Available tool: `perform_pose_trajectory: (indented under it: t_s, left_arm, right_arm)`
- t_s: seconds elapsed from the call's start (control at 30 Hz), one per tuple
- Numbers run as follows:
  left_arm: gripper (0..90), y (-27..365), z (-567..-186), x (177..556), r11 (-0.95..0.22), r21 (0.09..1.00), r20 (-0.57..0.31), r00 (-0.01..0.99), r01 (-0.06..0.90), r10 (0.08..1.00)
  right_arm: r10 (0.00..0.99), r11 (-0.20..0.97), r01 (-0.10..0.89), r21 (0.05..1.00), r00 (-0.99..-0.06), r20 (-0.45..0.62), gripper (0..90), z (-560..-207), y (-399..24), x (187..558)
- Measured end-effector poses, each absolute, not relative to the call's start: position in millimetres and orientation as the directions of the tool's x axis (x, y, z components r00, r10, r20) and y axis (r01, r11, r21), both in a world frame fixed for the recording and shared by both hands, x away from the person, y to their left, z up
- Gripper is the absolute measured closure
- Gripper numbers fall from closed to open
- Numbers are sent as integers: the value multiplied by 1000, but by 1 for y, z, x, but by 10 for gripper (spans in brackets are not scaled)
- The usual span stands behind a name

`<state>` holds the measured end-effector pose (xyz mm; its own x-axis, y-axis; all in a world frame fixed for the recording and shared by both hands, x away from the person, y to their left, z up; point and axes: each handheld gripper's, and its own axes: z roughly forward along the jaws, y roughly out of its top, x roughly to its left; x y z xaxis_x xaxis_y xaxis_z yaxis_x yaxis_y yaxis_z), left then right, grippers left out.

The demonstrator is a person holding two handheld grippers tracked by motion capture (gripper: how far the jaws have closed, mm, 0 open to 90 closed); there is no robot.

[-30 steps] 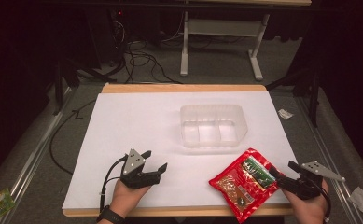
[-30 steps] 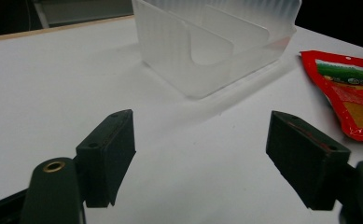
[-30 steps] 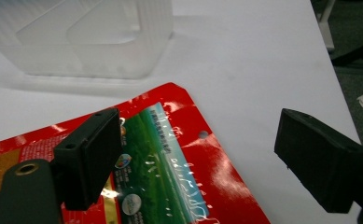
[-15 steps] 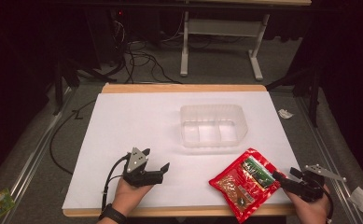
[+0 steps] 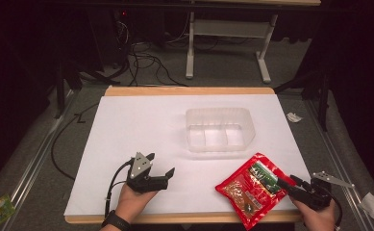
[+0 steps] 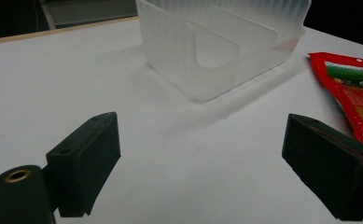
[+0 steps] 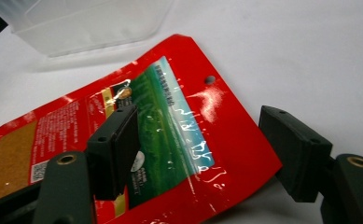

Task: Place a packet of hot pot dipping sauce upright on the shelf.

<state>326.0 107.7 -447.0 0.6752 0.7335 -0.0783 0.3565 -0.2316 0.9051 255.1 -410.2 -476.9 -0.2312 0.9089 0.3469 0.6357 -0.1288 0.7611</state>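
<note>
Red foil snack pouch (image 5: 251,189), flat, lying near the front right corner of the white tabletop (image 5: 141,125), one corner at the front edge. Translucent plastic tray (image 5: 219,129), three compartments, empty, standing just behind the pouch toward the middle of the tabletop, apart from it. Right gripper (image 5: 290,184): at the pouch's right-hand end, jaws apart and straddling its top corner, one over the printed face and the other beyond the edge; they have just been closing, with the pouch between them, and the pads are not yet pressing. Left gripper (image 5: 159,168): near the front edge, left of centre, jaws wide with nothing between them, having just opened further. Handling note, as a judgement: slide the lower jaw under the sealed edge, close on the flat seam rather than the filled body, then lift level so the contents do not sag. Change since a second ago: right gripper sits closer on the pouch corner; pouch, tray and left hand unmoved.
</note>
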Motion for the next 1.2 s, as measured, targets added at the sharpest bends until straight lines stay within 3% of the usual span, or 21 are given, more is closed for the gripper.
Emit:
perform_pose_trajectory:
  t_s: [0.23, 0.43, 0.6, 1.07, 1.2]
  left_arm:
    - [124, 107, -448, 326, -239, 903, -79, 685, 357, 724]
    - [138, 106, -448, 326, -240, 903, -82, 691, 356, 718]
    - [152, 106, -448, 325, -233, 905, -85, 689, 355, 720]
    - [168, 106, -447, 325, -219, 906, -115, 707, 363, 698]
    - [167, 107, -446, 324, -202, 910, -124, 703, 361, 700]
  right_arm:
    - [891, -132, 601, 788, -276, 360, 361, -468, -405, 250]
    - [892, -63, 576, 815, -333, 305, 379, -462, -389, 248]
    - [882, -14, 610, 793, -365, 297, 387, -465, -375, 252]
    - [868, -41, 681, 731, -337, 364, 391, -482, -380, 262]
    - [860, -38, 690, 723, -346, 375, 450, -483, -379, 263]
